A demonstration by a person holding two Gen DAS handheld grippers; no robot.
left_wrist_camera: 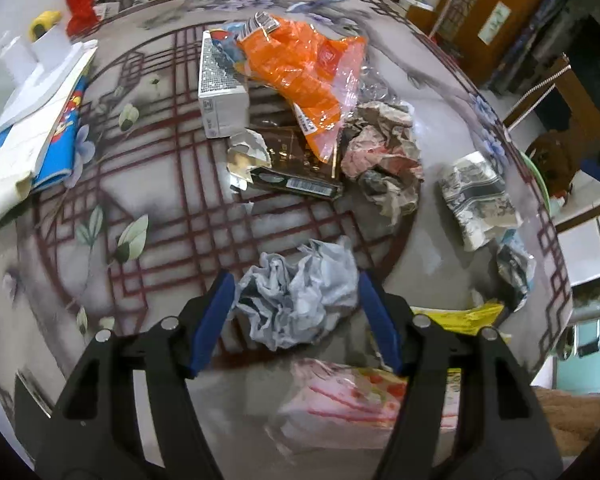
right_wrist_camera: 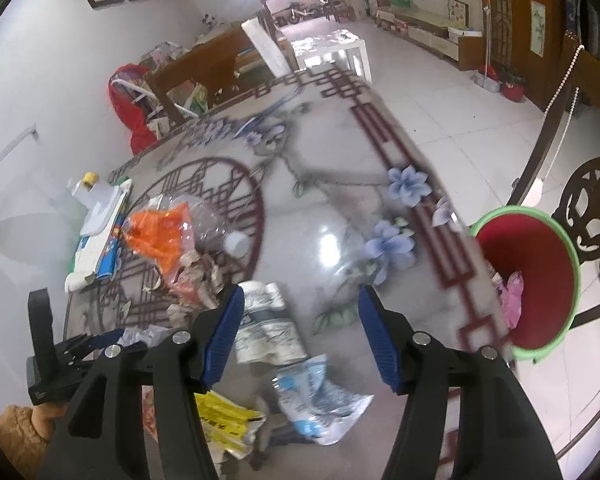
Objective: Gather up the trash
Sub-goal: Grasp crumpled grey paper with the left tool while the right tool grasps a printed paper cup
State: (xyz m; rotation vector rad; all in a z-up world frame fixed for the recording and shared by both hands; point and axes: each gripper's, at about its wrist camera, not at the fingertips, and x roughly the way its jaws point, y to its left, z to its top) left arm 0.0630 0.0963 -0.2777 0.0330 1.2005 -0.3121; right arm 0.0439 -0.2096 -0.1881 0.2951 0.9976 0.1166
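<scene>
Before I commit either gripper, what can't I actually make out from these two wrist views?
- Red bin: right wrist view, the table edge hides its near side; contents too small.
- Wrappers under the right gripper: motion blur, print unreadable.
- Pink packet: left wrist view, blurred, partly behind the left gripper fingers.
- Crumpled grey paper: contact with the pads unclear.

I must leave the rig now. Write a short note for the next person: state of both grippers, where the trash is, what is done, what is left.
Left gripper: open, a crumpled grey paper ball between its fingers, not yet squeezed.
Right gripper: open and empty, above a folded newspaper.
Trash bin: on the floor beside the table's right edge, a pink scrap inside.
Left on the table: orange wrapper, white box, dark box, crumpled newspaper, yellow wrapper, blue-white wrapper.
Done: little. Almost all trash remains.
</scene>
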